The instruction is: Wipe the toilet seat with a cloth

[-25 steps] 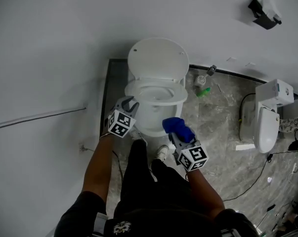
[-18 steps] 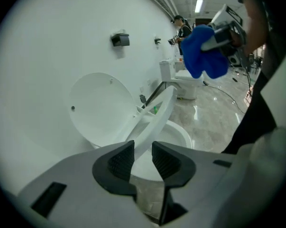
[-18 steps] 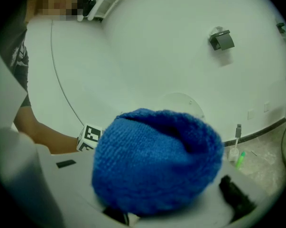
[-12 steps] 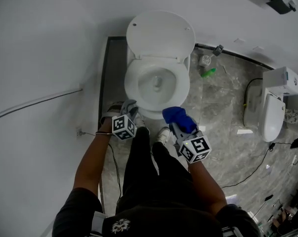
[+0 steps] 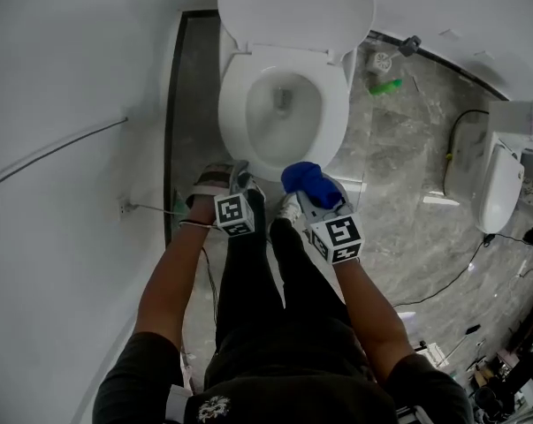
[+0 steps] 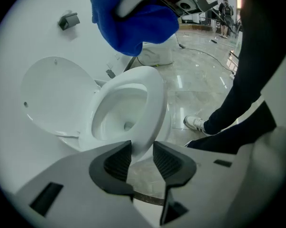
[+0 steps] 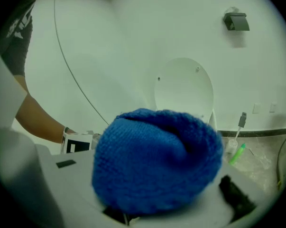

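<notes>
The white toilet has its lid (image 5: 294,7) raised and its seat (image 5: 237,104) down over the bowl. My left gripper (image 5: 240,180) hovers at the bowl's front left edge. Its jaws (image 6: 142,158) are opening with nothing between them, and the seat rim (image 6: 152,103) shows just beyond the gap. My right gripper (image 5: 312,194) is shut on a bunched blue cloth (image 5: 307,181) held just in front of the bowl's front right. In the right gripper view, that cloth (image 7: 157,163) hides the jaws. The cloth (image 6: 133,23) also hangs above the seat in the left gripper view.
The person's dark trouser legs and white shoes (image 5: 288,207) stand right before the bowl. A green bottle (image 5: 385,87) and a toilet brush (image 5: 383,61) sit on the marble floor to the right. A second white toilet (image 5: 503,179) with cables (image 5: 460,272) lies further right. A white wall (image 5: 63,104) closes the left side.
The head view has tilted down, so the toilet sits higher in frame. My left gripper has drawn from the bowl's left side round to its front. The right gripper still carries the cloth.
</notes>
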Available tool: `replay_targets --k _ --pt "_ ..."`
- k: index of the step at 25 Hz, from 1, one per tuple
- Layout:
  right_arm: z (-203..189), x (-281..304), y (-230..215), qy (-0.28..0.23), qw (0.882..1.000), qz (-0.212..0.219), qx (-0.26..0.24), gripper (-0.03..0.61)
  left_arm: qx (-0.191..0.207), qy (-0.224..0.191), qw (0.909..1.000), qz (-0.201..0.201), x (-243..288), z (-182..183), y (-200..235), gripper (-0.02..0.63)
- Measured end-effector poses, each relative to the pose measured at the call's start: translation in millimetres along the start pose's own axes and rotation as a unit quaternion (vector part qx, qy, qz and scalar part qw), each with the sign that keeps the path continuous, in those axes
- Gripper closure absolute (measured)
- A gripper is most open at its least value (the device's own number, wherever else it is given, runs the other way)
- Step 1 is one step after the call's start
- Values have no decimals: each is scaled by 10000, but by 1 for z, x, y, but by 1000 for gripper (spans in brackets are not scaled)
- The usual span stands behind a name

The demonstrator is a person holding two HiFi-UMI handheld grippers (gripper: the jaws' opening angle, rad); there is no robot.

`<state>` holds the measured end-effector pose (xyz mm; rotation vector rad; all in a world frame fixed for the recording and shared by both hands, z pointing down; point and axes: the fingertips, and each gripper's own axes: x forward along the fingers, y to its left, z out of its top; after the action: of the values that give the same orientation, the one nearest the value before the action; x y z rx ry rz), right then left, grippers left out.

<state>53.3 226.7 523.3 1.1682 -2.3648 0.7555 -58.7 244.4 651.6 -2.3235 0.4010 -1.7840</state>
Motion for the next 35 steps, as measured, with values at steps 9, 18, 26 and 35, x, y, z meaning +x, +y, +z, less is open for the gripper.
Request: replay_targets --k 9,18,26,35 --pt "-60 35 -7 330 9993 -125 83 482 -91 250 9984 -506 64 -17 -42 476" --pt "-73 51 -19 386 9988 -235 178 482 -30 296 9964 -788 92 -24 -49 476" --pt "-59 82 -38 370 9977 -511 255 482 -4134 -1162 9013 -567 44 -3 22 480" --pt "-6 176 -80 115 9963 -769 359 482 -6455 -2050 7337 536 43 -29 161 603"
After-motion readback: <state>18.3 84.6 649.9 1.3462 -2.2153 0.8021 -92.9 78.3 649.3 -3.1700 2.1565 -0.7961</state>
